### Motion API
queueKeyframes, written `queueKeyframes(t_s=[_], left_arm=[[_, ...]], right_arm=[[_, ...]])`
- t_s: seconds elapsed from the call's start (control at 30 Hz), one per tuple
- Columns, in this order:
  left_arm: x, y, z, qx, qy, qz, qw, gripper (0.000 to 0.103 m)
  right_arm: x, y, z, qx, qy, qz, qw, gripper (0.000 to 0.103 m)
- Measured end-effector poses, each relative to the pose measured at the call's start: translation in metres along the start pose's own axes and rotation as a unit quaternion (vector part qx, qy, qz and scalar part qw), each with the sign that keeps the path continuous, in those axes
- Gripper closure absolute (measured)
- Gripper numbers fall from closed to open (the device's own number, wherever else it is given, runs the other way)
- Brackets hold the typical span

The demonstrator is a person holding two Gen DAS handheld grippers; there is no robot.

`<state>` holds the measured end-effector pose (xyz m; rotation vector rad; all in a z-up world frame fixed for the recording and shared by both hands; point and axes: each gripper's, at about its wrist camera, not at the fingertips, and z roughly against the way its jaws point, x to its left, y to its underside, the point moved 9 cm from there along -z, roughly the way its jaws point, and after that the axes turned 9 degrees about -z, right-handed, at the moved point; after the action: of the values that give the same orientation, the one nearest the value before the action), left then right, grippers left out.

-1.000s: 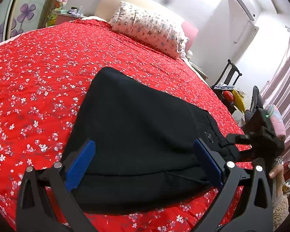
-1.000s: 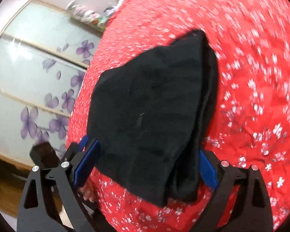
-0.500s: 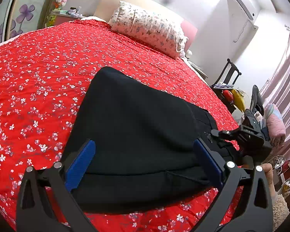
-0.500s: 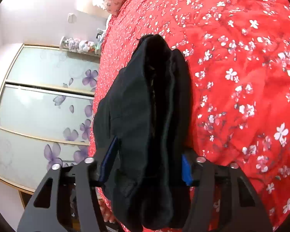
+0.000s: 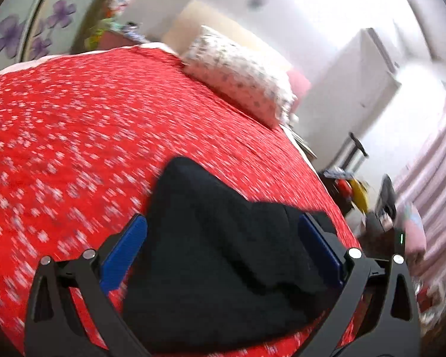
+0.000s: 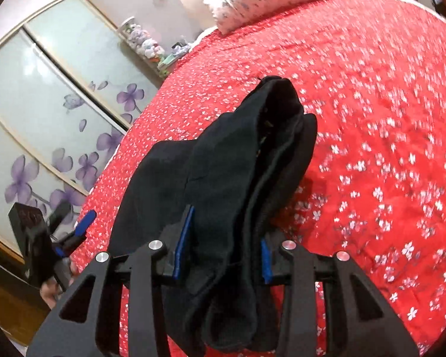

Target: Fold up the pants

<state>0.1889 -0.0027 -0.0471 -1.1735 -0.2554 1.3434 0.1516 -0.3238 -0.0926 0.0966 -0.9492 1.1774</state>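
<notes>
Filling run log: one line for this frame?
step: fold pants | right tongs: shut on black pants | left tongs: open | surface: red bedspread

The pants (image 5: 223,267) lie on the bed (image 5: 74,148), low in the left wrist frame, between my left fingers (image 5: 125,250). My right fingers (image 6: 183,238) flank their bunched edge. The pillow (image 5: 238,80) lies at the bed's far end, upper centre.

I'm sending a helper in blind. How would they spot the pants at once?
Find the big bed with its red white-flowered cover. Near its foot edge, away from the pillow, lies a folded bundle: the pants. They are the only plain black thing on it, pinched by the right gripper.
</notes>
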Motion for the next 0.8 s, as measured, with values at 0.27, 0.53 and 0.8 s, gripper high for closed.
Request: queueKeyframes(t_s=[0.27, 0.53, 0.8], left_arm=[[0.057, -0.001, -0.062, 0.128, 0.094, 0.131, 0.9786, 0.002], [0.056, 0.011, -0.09, 0.156, 0.173, 0.201, 0.9516, 0.003], [0.046, 0.02, -0.102, 0.175, 0.132, 0.175, 0.9601, 0.022]], right_arm=[[-0.008, 0.006, -0.005, 0.011, -0.003, -0.024, 1.0, 0.064], [-0.015, 0.003, -0.007, 0.017, -0.004, -0.039, 0.999, 0.064], [-0.019, 0.005, -0.005, 0.018, -0.01, -0.049, 0.999, 0.063]])
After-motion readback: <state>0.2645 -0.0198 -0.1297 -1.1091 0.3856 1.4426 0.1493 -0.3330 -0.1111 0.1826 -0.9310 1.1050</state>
